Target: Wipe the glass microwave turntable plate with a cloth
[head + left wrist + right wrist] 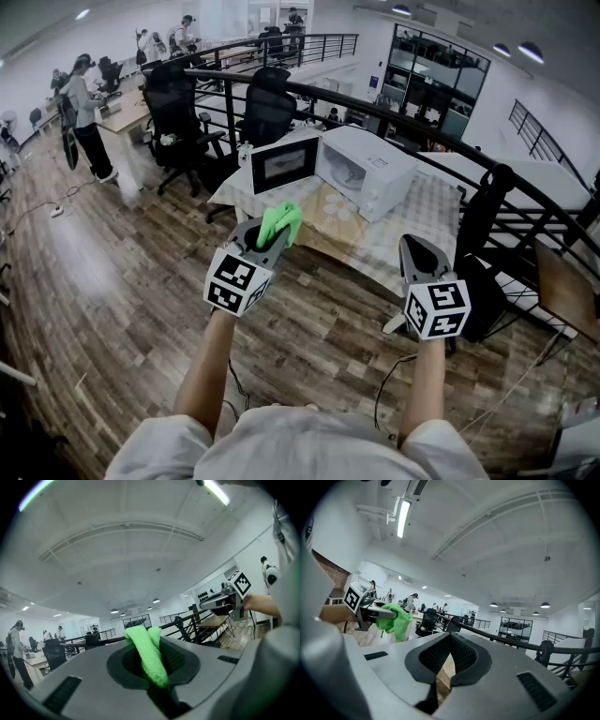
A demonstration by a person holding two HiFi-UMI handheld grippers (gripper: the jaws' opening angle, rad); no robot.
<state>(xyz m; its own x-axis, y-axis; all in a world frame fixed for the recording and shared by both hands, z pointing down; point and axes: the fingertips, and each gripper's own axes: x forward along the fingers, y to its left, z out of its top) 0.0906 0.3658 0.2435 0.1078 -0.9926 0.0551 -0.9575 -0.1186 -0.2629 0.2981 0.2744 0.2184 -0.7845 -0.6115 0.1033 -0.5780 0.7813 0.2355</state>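
A bright green cloth (282,222) sticks out of my left gripper (268,239), which is shut on it and held up in the air in front of me. In the left gripper view the cloth (151,657) fills the space between the jaws. My right gripper (412,246) hangs level with it to the right, shut with nothing in it. The right gripper view shows its pads (440,654) meeting at the tips. A white microwave (367,169) stands on the table ahead with its door (284,161) swung open. I cannot make out the glass turntable plate.
The table (394,239) has a pale patterned cover and stands against a black railing (441,127). Black office chairs (178,117) stand behind it. A dark chair (483,234) is at the right. People stand at desks at the far left. The floor is wooden.
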